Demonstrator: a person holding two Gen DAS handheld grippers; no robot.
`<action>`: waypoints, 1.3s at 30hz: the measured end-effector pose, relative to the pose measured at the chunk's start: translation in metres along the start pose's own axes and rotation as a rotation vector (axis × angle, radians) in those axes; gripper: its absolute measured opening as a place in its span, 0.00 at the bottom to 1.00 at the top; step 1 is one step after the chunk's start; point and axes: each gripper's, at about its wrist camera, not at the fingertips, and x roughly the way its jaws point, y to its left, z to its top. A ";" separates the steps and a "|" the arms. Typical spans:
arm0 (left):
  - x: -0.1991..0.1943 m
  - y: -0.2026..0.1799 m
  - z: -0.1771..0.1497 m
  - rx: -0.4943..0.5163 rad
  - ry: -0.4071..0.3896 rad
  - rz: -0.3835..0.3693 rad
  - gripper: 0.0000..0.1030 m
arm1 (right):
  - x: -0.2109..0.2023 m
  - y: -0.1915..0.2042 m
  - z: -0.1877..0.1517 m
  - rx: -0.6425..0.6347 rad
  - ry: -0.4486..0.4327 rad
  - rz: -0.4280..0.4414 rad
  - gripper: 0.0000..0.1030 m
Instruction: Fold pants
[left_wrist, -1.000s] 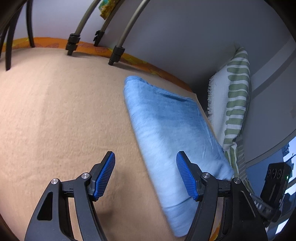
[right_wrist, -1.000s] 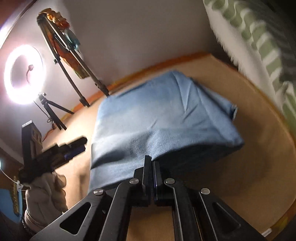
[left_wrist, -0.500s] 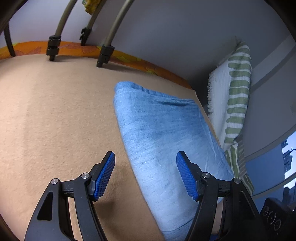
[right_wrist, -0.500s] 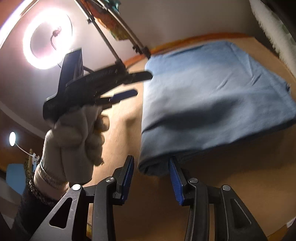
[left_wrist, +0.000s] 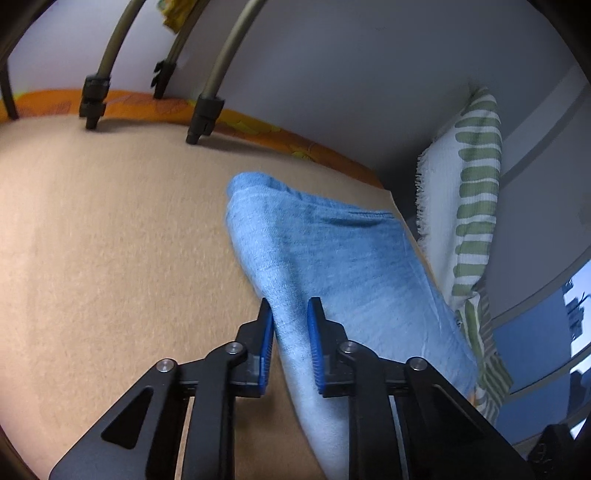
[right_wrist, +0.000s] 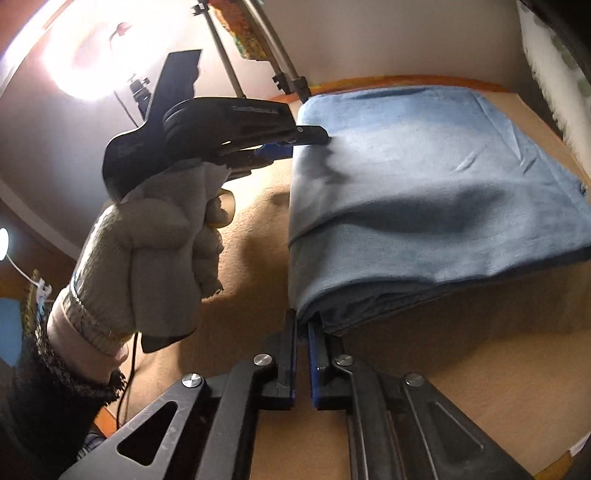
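Light blue folded pants (left_wrist: 351, 266) lie on a tan blanket (left_wrist: 110, 240) at its right side. My left gripper (left_wrist: 290, 306) is closing, and its blue pads squeeze the left folded edge of the pants. From the right wrist view the same pants (right_wrist: 424, 177) fill the upper right. There the left gripper (right_wrist: 310, 136) reaches the far left edge, held by a gloved hand (right_wrist: 155, 236). My right gripper (right_wrist: 302, 321) is shut, its tips pinching the near left corner of the fold.
A white pillow with green stripes (left_wrist: 469, 192) leans against the wall right of the pants. Tripod legs (left_wrist: 205, 110) stand on the far side of the blanket, beside an orange sheet edge (left_wrist: 258, 129). A bright ring light (right_wrist: 92, 55) glares at upper left.
My left jaws went from wide open to clamped on the pants' left edge. The right gripper opened, moved to the near left corner, and shut on it.
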 end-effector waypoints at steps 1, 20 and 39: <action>-0.001 -0.002 0.003 0.008 -0.007 0.004 0.13 | -0.004 0.003 0.001 -0.005 -0.006 -0.005 0.02; -0.005 0.002 0.009 -0.013 -0.043 0.005 0.10 | -0.013 0.027 -0.009 -0.114 -0.018 0.000 0.30; -0.003 0.004 0.009 -0.011 -0.033 -0.010 0.10 | -0.015 -0.006 0.016 0.045 -0.055 0.094 0.26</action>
